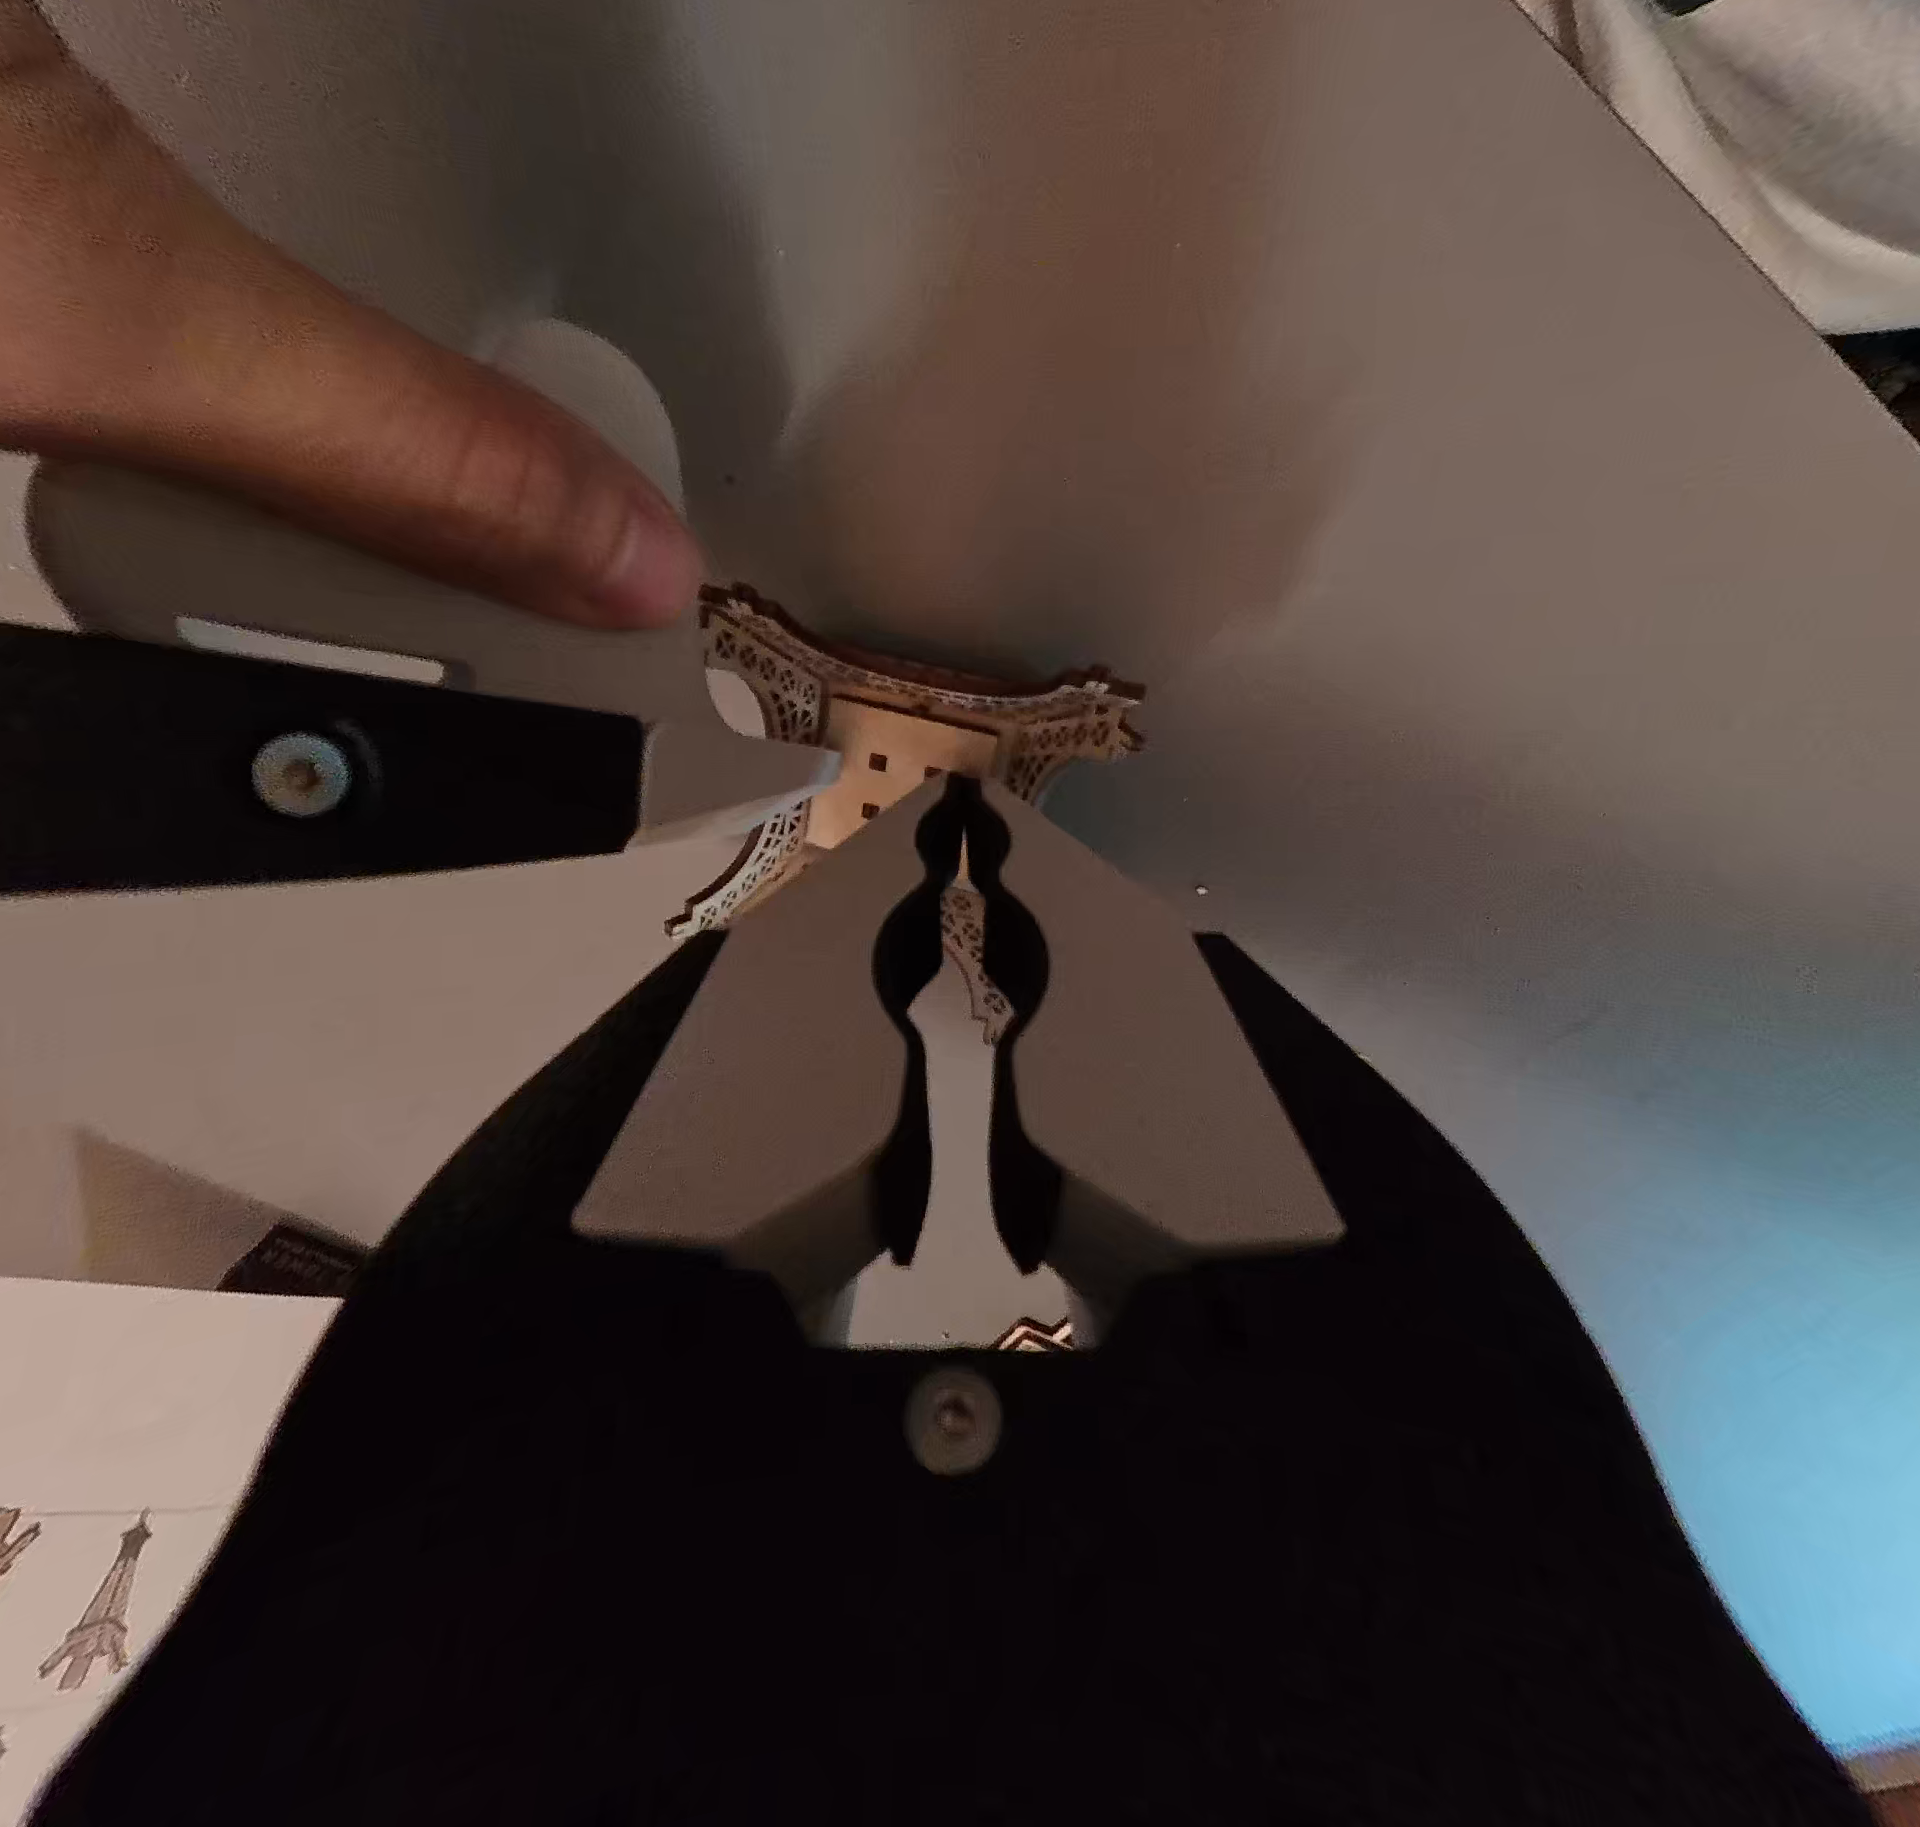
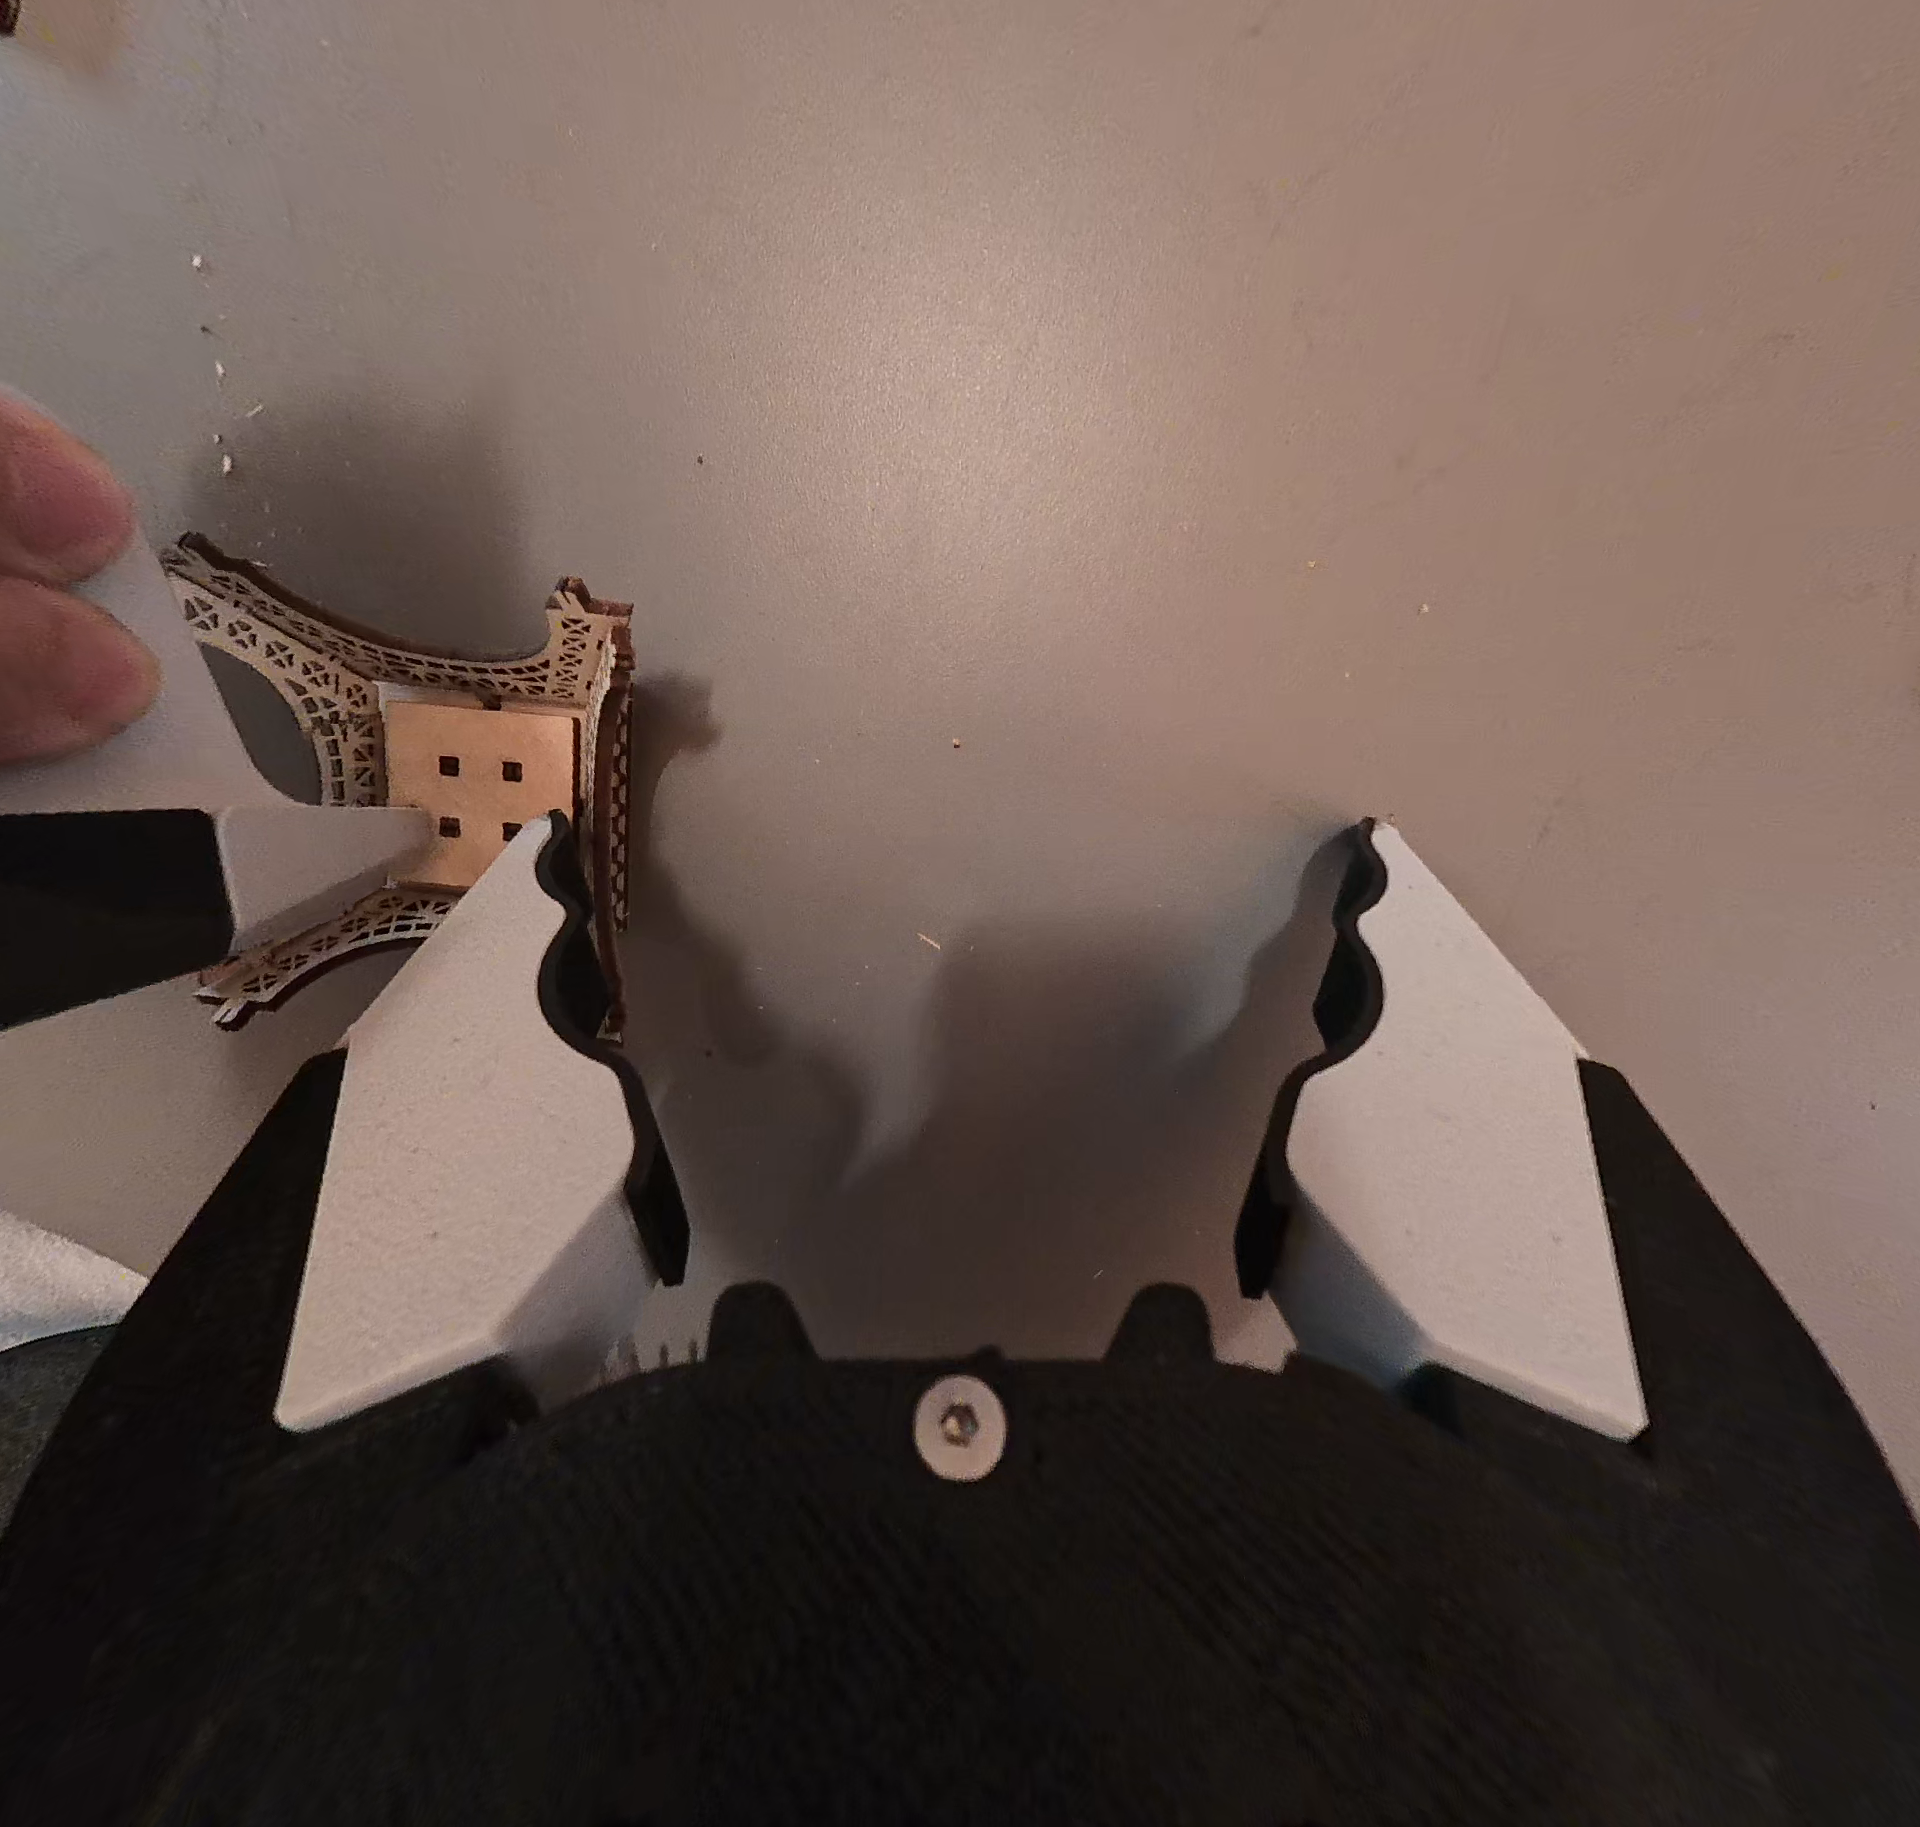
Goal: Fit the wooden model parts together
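The wooden lattice tower base (image 1: 894, 749) lies on the grey table, a square plate with small holes in its middle. My left gripper (image 1: 951, 790) sits at its near side with the fingers closed. A thin lattice leg (image 1: 975, 956) shows between the pads. The other gripper's white finger (image 1: 727, 769), held by a hand (image 1: 312, 395), touches the base from the left. In the right wrist view my right gripper (image 2: 961, 832) is wide open and empty. Its left finger (image 2: 468, 998) rests against the base (image 2: 478, 759), beside a standing lattice side panel (image 2: 620, 801). Another gripper's finger (image 2: 312, 842) presses the plate from the left.
A paper sheet with tower drawings (image 1: 104, 1621) lies at the lower left. White cloth (image 1: 1766, 115) lies beyond the table's far right edge. Small wood crumbs (image 2: 223, 375) dot the grey table (image 2: 1143, 427), which spreads right of the base.
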Demonstrator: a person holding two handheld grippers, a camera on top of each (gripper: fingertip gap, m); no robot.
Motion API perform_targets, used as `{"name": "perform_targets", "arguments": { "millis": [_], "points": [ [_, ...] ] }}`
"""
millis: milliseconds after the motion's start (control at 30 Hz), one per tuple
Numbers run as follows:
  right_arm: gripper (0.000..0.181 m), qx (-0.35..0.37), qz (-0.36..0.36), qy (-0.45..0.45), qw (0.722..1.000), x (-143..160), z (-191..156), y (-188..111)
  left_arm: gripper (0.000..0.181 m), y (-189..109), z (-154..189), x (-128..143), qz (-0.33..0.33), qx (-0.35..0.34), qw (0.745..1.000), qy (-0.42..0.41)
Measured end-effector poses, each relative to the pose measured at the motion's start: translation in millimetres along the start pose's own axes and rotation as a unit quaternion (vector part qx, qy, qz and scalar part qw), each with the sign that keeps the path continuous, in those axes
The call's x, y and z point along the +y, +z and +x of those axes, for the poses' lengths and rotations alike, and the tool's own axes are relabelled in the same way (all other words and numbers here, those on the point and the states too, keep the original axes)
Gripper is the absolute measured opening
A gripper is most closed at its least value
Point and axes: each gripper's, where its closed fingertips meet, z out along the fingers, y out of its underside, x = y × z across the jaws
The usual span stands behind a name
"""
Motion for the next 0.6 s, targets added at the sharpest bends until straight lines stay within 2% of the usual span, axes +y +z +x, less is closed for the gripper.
{"name": "perform_targets", "arguments": {
  "millis": [33, 233, 467, 600],
  "points": [
    [0.139, 0.0, -0.002, 0.0, 1.0, 0.1, 0.0, 0.0, 0.0, 0.2, 0.2, 0.2, 0.0, 0.0, 1.0, -0.001],
    [0.139, 0.0, -0.008, 0.0, 1.0, 0.3, -0.1, 0.2, 0.0, 1.9, 1.6, 1.0, -0.044, -0.009, 0.999, 0.012],
    [0.139, -0.001, -0.016, -0.001, 1.0, 0.5, -0.1, 0.4, 0.0, 3.2, 0.6, 1.2, -0.046, 0.003, 0.999, 0.006],
    [0.139, -0.002, -0.017, -0.002, 1.0, 0.3, 0.0, 0.6, 0.0, 3.9, -0.5, 1.5, -0.08, 0.0, 0.997, 0.012]
  ]
}}
